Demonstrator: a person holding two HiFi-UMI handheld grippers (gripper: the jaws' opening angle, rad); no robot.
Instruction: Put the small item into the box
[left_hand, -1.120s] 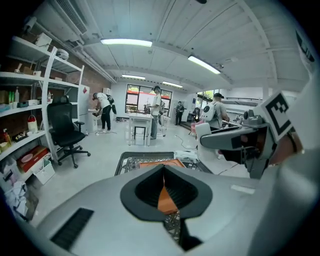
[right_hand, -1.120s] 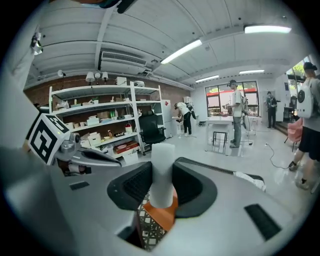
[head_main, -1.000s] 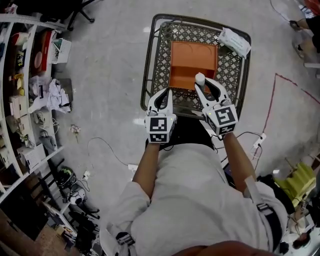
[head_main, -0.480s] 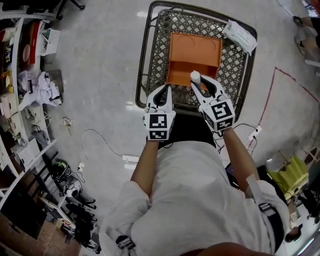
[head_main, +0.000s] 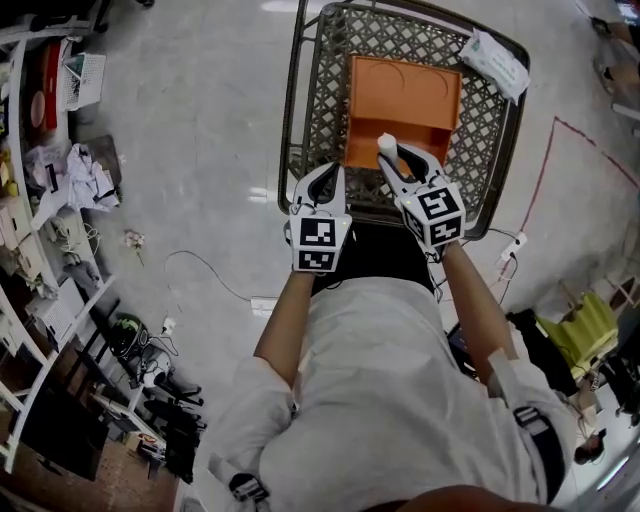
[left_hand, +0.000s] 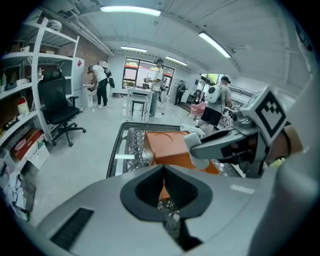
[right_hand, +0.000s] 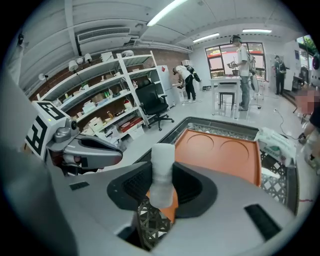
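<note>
An orange box (head_main: 403, 95) lies open in a wire shopping cart (head_main: 300, 110). My right gripper (head_main: 398, 155) is shut on a small white cylindrical item (head_main: 386, 143) and holds it upright above the near end of the box. In the right gripper view the item (right_hand: 162, 172) stands between the dark pads, with the orange box (right_hand: 220, 150) beyond it. My left gripper (head_main: 330, 175) hovers over the cart's near rim, left of the right one, jaws together and empty. The left gripper view shows its closed pads (left_hand: 164, 172), the box (left_hand: 167, 147) and the white item (left_hand: 194, 142).
A white plastic bag (head_main: 495, 60) lies in the cart's far right corner. Shelves with boxes (head_main: 40, 150) line the left side. Cables (head_main: 200, 280) trail on the grey floor, and a red line (head_main: 560, 130) is marked at the right. People stand far off.
Both grippers have edged slightly forward over the cart, and the head view has shifted. The right gripper keeps its hold on the white item.
</note>
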